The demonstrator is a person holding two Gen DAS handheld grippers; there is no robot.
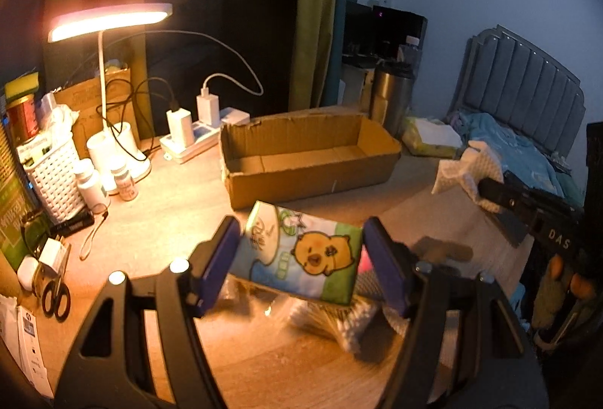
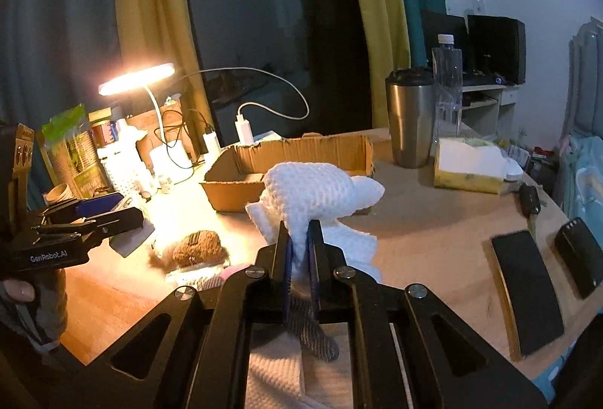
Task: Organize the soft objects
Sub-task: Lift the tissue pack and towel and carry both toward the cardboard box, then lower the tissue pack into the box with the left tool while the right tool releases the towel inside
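Left wrist view: left hand-held gripper (image 1: pixel 301 254) pinching a tissue pack (image 1: pixel 299 254) printed with a cartoon bear, blue pads pressed on both short ends, pack lifted clear of the table (image 1: pixel 181 220) and tilted. Beyond it, an open cardboard box (image 1: pixel 311 156), nothing visible inside, standing on the table. Under the pack, a blurred bag of cotton swabs (image 1: pixel 339 324) lying on the table. At right, right hand-held gripper (image 1: pixel 486 188) holding a white waffle cloth (image 1: pixel 465 170) above the table, near the box's right end. At left, lit desk lamp (image 1: pixel 109 21), white basket (image 1: pixel 56 175), two small bottles (image 1: pixel 105 183), scissors (image 1: pixel 56 296). Power strip (image 1: pixel 192 141) with chargers behind the box.

Right wrist view: right hand-held gripper (image 2: pixel 299 232) pressed together on the white waffle cloth (image 2: pixel 320 198), cloth bunched and rising above the fingertips, in front of the cardboard box (image 2: pixel 286 164). Brown fuzzy item (image 2: pixel 198 247) lying on the table (image 2: pixel 433 239) to the left, near the lamp's glow. Left hand-held gripper (image 2: pixel 109 211) at far left, seen side on. On the right part of the table: steel tumbler (image 2: pixel 409 119), clear water bottle (image 2: pixel 446 89), tissue box (image 2: pixel 471 164), car key (image 2: pixel 529 200), two dark phones (image 2: pixel 527 292).
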